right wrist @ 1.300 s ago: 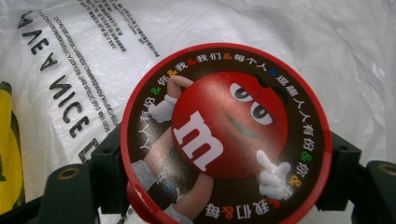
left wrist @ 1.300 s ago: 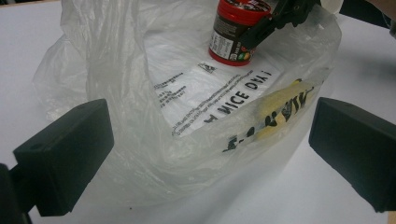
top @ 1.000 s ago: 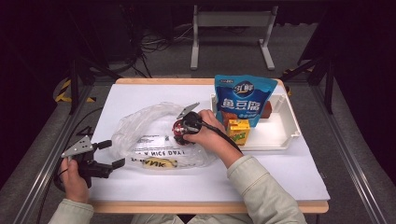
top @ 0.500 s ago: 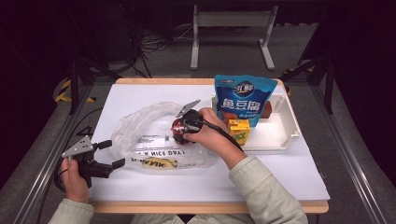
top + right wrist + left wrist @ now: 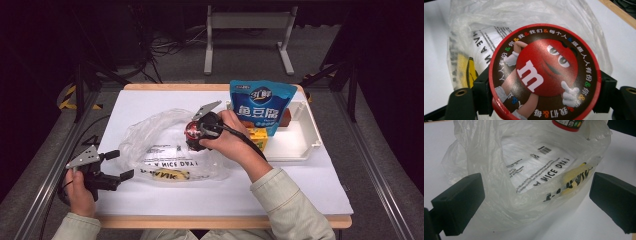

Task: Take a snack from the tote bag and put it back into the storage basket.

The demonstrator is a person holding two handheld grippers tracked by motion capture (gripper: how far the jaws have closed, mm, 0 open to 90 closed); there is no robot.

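At the lower left of the high view, the left gripper [image 5: 112, 165] rests low on the white desk [image 5: 310, 185], its fingers spread wide, nothing between them. In the left gripper view, those black fingers [image 5: 459, 203] flank the near edge of the clear plastic bag [image 5: 524, 182] without touching it. The bag lies crumpled at centre-left of the desk, its printed side up, its mouth toward the right gripper [image 5: 200, 134]. At frame centre, the right gripper's fingers clamp a round red M&M's candy tub [image 5: 192, 134] by its sides, held just above the bag's opening. The right gripper view shows the tub's lid [image 5: 544, 72] facing the camera. Right of centre, a white tray [image 5: 300, 145] carries a blue snack pouch [image 5: 260, 105] standing upright and a yellow box [image 5: 259, 137].
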